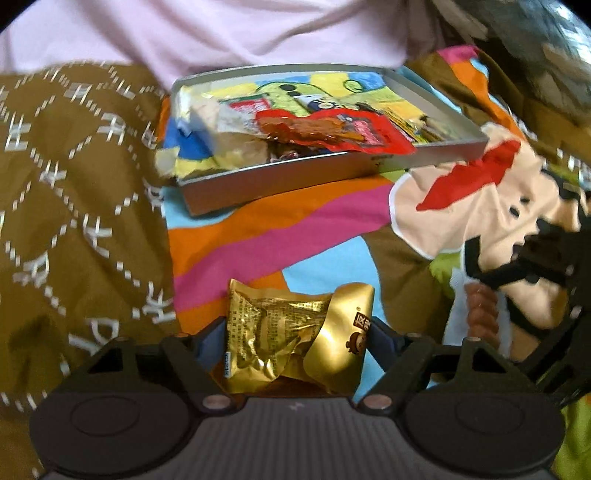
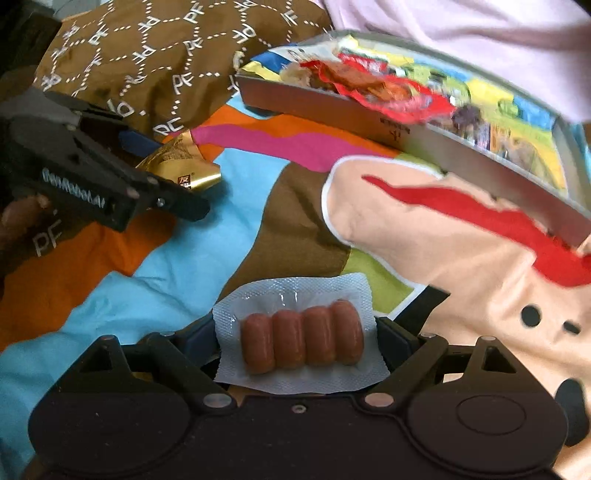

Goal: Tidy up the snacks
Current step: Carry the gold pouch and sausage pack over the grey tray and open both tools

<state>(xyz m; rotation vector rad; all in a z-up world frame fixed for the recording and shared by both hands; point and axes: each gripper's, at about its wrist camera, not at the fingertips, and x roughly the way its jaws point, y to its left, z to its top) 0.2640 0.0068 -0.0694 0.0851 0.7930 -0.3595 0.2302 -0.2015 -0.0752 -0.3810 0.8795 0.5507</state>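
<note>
My left gripper (image 1: 291,339) is shut on a gold foil snack packet (image 1: 295,336), held above the colourful bedspread. It also shows at the left of the right wrist view (image 2: 162,177) with the gold packet (image 2: 184,166) in it. My right gripper (image 2: 299,339) is shut on a clear sealed pack of small sausages (image 2: 301,336). A shallow grey box (image 1: 280,177) lies ahead on the bed and holds several snacks, with a red packet (image 1: 332,131) on top. The box (image 2: 436,144) is at the upper right in the right wrist view.
A brown patterned quilt (image 1: 74,184) is bunched at the left. A pink cloth (image 1: 258,33) lies behind the box. The right gripper's body (image 1: 535,266) and a hand show at the right edge of the left wrist view.
</note>
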